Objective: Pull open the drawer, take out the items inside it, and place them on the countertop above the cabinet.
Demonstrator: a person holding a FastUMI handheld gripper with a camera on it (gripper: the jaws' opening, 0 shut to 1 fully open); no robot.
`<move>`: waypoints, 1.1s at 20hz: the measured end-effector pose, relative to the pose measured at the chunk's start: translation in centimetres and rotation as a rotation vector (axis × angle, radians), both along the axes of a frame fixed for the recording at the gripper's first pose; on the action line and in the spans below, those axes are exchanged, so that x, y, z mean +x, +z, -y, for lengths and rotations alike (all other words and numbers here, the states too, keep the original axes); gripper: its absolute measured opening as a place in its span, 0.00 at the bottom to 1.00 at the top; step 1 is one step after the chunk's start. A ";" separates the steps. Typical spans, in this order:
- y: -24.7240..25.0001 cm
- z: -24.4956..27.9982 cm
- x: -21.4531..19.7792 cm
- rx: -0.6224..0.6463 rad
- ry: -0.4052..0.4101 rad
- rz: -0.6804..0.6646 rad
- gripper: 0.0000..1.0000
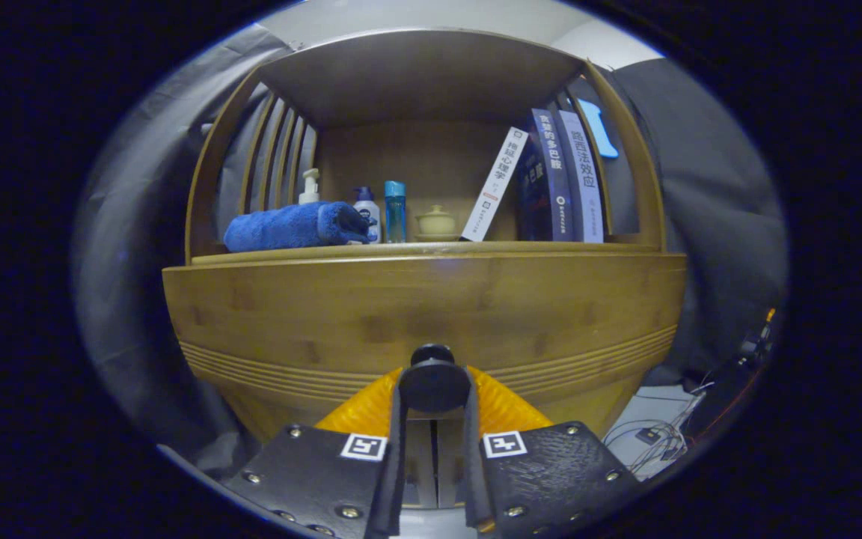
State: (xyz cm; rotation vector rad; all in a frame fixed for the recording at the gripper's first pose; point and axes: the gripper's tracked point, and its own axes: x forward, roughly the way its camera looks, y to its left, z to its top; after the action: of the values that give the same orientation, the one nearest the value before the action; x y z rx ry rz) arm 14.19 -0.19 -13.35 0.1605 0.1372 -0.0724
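The wooden cabinet's drawer front (423, 307) stands straight ahead, with a round black knob (433, 378) at its lower middle. My gripper (433, 389) is shut on that knob, one finger pressed on each side of it. The drawer front hides whatever lies inside. Above it runs the countertop (431, 251), the floor of an open wooden shelf.
On the countertop lie a rolled blue towel (292, 226), a pump bottle (310, 187), a white bottle (366, 209), a teal bottle (394, 212), a small lidded pot (436, 222) and several books (551, 180) at the right. Cables (663, 434) lie on the floor lower right.
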 end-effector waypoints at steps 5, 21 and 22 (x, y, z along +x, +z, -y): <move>-1.6 -0.4 -6.0 -0.002 0.004 -0.074 0.19; 1.6 2.5 -3.5 -0.003 -0.120 0.032 0.71; 1.7 2.5 -3.4 -0.039 -0.115 0.026 0.75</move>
State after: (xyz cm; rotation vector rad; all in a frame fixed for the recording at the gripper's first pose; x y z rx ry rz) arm 10.76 -2.69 -11.62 0.1306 0.1003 -0.1878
